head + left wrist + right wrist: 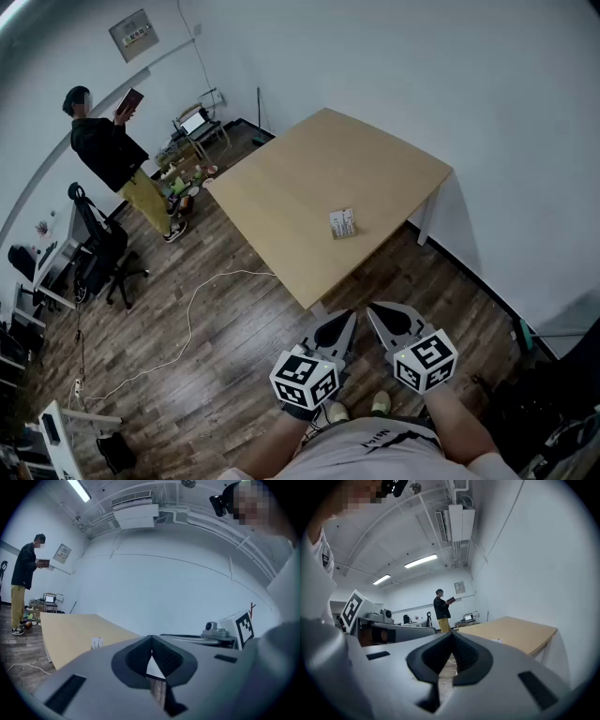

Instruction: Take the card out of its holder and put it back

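Waiting at the very start, by the look of it: nothing being gripped and the taking-out step not yet begun. Holding the left tool and the right tool side by side, low and close to the body, over the floor just short of the near corner of the tabletop and not reaching over it. Keeping each tool pressed together at the tips, as each gripper view shows, with only a small gap behind the tips and nothing pinched in either. Pointing both roughly toward the holder, which is lying alone on the near right part of the tabletop, well apart from both tools. Not managing to tell whether the card is sitting inside it, the thing being too small in every view, though presumably so. Calling next, most likely, for stepping or reaching forward over the near edge, spreading both tools, then steadying the holder with one while lining the other up on an exposed edge of the card. Needing care there, probably, since a thin flat holder on a smooth top may slide instead of yielding. Noting also a person standing far left by the wall holding a book, well apart from the tabletop.
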Tool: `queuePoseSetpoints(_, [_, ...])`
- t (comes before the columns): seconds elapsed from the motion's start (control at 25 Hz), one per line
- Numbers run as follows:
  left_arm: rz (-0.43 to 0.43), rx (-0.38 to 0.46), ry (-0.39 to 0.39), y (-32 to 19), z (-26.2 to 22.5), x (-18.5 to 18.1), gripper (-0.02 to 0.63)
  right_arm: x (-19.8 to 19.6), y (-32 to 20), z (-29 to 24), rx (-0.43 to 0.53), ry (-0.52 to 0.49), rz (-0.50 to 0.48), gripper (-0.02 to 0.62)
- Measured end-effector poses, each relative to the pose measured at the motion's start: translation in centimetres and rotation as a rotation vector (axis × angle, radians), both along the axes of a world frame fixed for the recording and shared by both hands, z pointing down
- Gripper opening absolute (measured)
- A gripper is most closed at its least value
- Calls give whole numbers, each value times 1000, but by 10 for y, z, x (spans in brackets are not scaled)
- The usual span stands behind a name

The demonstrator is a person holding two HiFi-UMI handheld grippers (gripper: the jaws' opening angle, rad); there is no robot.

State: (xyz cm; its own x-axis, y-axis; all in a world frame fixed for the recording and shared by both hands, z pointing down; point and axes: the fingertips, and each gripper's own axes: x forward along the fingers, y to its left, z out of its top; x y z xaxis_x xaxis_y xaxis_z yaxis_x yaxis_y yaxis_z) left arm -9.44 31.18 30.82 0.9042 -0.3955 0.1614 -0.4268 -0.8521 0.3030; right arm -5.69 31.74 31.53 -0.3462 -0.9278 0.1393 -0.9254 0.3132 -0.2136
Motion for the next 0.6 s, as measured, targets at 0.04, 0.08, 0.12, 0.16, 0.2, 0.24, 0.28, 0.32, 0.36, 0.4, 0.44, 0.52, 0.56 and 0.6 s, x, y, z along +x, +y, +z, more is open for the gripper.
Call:
queuePoseSetpoints(0.04, [-1, 1, -1, 1, 0, 2, 12, 2, 1, 0, 2, 0, -3, 12])
queuePoseSetpoints(0.08, [-2, 2, -1, 2, 0, 4, 14, 3, 2, -1, 3, 0, -6, 12])
queuePoseSetpoints(0.12, [-2, 3, -1, 4, 0, 7, 13, 5, 3, -1, 6, -1, -9, 12])
queuePoseSetpoints(0.16, [-1, 4, 2, 5, 1, 9, 13, 7, 4, -1, 9, -4, -12, 14])
queuePoseSetpoints(0.2, [0, 4, 5, 6, 1, 10, 12, 8, 5, -2, 13, -7, -14, 14])
queuePoseSetpoints(0.24, [-1, 4, 8, 7, 1, 12, 12, 10, 6, -3, 17, -12, -14, 14])
queuePoseSetpoints(0.28, [-4, 4, 9, 8, 2, 13, 13, 12, 7, -4, 21, -15, -15, 14])
queuePoseSetpoints(0.32, [-9, 5, 9, 7, 2, 14, 12, 15, 8, -4, 24, -17, -17, 14])
queuePoseSetpoints(0.36, [-15, 6, 8, 7, 2, 15, 12, 17, 9, -4, 26, -19, -19, 14])
queuePoseSetpoints(0.4, [-22, 8, 6, 7, 3, 16, 12, 20, 10, -4, 28, -23, -20, 14])
queuePoseSetpoints(0.44, [-28, 10, 4, 7, 3, 18, 14, 24, 12, -4, 31, -27, -21, 14])
queuePoseSetpoints(0.52, [-41, 18, 2, 4, 2, 20, 14, 33, 13, -5, 41, -34, -20, 14])
queuePoseSetpoints(0.56, [-49, 24, 1, 2, 2, 22, 13, 38, 13, -5, 46, -38, -18, 14])
queuePoseSetpoints(0.6, [-58, 27, 0, 0, 1, 23, 12, 43, 13, -5, 49, -42, -16, 14])
